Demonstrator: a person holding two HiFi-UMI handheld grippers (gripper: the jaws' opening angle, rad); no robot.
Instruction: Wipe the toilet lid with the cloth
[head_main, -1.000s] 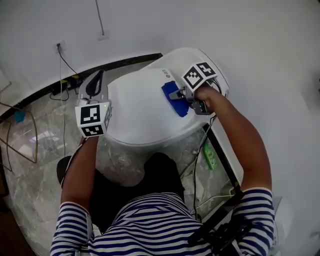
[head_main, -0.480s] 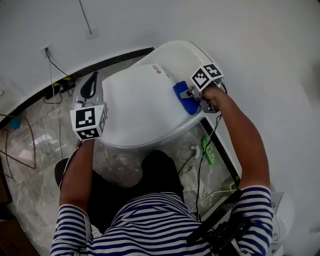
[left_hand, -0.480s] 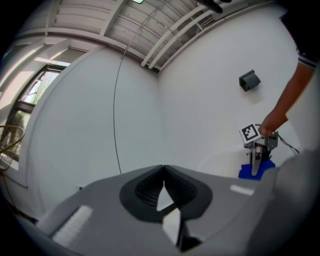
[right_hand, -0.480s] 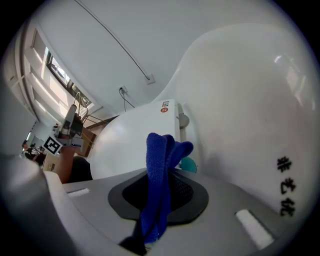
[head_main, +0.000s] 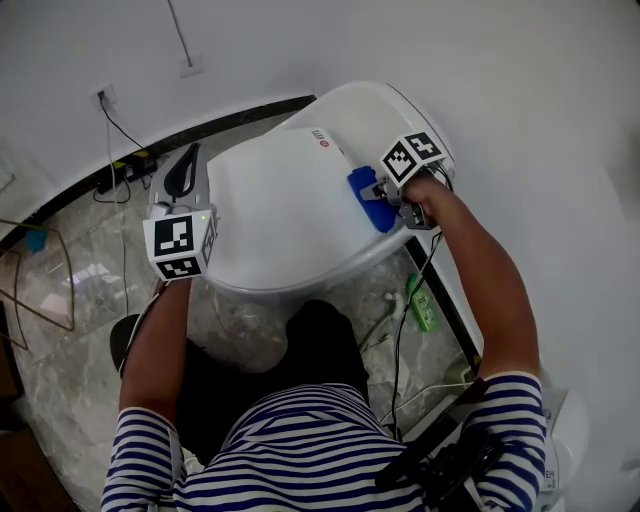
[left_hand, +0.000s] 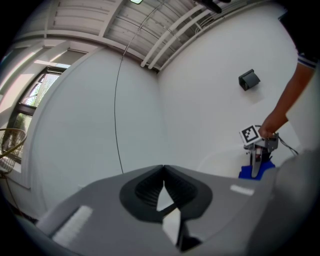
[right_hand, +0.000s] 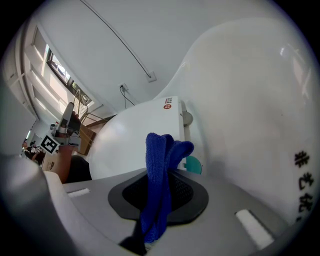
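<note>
Right gripper's (head_main: 381, 193) fingers pinched nubby blue cloth (right_hand: 159, 165) on glossy white toilet lid (head_main: 275, 210).
Left gripper's (left_hand: 163, 174) fingers were clenched, empty.

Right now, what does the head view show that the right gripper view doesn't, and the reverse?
Head view only: the striped shirt, the green bottle on the floor beside the toilet, the marker cube on the right gripper. Right gripper view only: its jaws shut on a fold of the blue cloth, a teal disc just past that fold, windows. Both: the white toilet lid, the blue cloth on it, the left gripper off to its side.
</note>
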